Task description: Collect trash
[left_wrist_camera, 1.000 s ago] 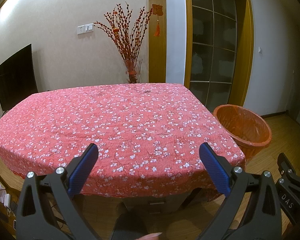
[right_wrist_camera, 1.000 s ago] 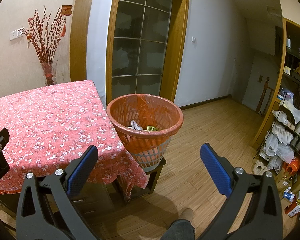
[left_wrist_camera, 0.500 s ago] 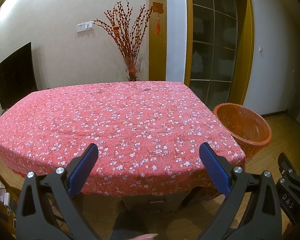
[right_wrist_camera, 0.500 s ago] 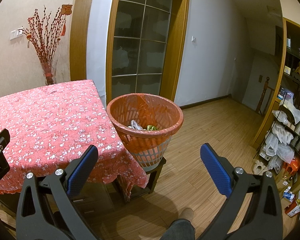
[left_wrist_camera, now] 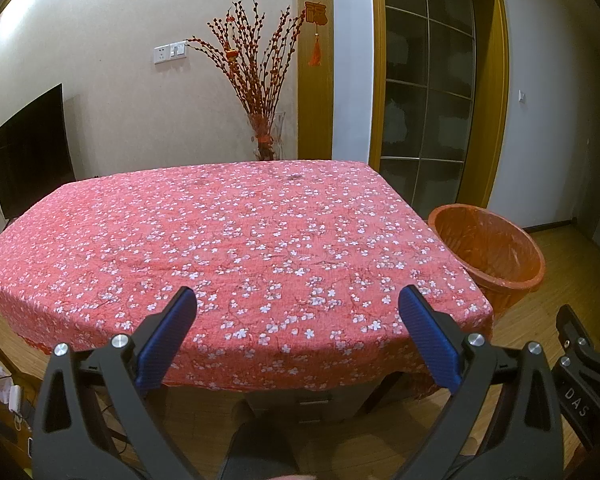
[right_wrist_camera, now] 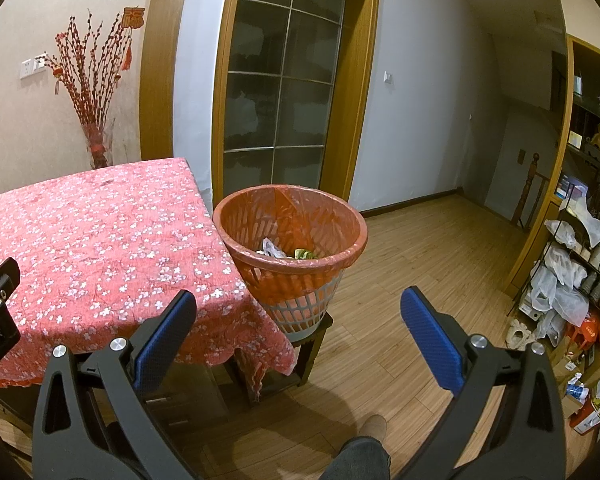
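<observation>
Both grippers gape empty; bin holds trash.

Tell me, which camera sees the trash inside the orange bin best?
The right wrist view. It looks down into the orange bin, so the trash at the bottom shows: something white and something green. The left wrist view catches only the bin's rim and inner wall past the table corner; no trash shows there.

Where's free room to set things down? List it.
The whole red tablecloth, from the vase of branches at the far edge to the bin on the right. Also the wood floor beyond the bin. Crowded: the shelf corner at right.
</observation>
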Demonstrator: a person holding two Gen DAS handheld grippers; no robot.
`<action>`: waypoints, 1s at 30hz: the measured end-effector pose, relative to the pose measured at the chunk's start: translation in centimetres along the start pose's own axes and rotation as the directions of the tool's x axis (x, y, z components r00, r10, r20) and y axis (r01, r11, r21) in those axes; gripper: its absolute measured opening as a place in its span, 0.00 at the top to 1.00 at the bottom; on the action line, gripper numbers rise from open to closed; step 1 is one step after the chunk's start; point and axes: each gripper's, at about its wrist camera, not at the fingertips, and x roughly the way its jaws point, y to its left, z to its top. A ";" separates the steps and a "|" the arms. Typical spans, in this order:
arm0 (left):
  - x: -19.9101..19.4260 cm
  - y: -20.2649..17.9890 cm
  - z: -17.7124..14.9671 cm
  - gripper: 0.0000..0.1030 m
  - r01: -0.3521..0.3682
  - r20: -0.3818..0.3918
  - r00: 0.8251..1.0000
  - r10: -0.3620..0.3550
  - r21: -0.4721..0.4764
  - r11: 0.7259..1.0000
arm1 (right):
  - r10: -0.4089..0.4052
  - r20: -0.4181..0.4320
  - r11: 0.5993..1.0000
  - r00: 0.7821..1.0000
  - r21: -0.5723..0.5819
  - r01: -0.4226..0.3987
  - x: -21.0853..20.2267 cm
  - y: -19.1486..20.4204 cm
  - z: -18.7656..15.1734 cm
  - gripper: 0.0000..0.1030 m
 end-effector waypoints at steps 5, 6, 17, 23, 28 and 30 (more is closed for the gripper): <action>0.0 0.1 0.0 0.04 0.001 -0.001 1.000 -0.001 0.001 1.000 | 0.000 0.000 1.000 1.000 0.001 0.000 -0.2 0.0 -0.1 0.02; 0.0 0.0 0.0 0.04 0.001 -0.001 1.000 -0.001 0.001 1.000 | 0.000 -0.001 1.000 1.000 0.000 0.000 -0.2 0.0 -0.1 0.02; 0.1 -0.1 -0.1 0.04 0.001 -0.004 1.000 -0.001 0.003 1.000 | 0.001 -0.002 1.000 1.000 -0.001 -0.001 -0.2 0.0 -0.1 0.02; 0.2 0.1 -0.1 0.04 0.001 -0.005 1.000 -0.001 0.003 1.000 | 0.001 -0.003 1.000 1.000 0.000 -0.001 -0.2 -0.1 -0.2 0.02; 0.3 0.1 -0.1 0.04 0.001 -0.008 1.000 -0.001 0.006 1.000 | 0.002 -0.004 1.000 1.000 -0.001 -0.002 -0.1 -0.1 -0.1 0.02; 0.4 0.2 -0.1 0.04 0.000 -0.008 1.000 0.000 0.008 1.000 | 0.003 -0.004 1.000 1.000 -0.001 -0.003 0.0 -0.2 -0.1 0.02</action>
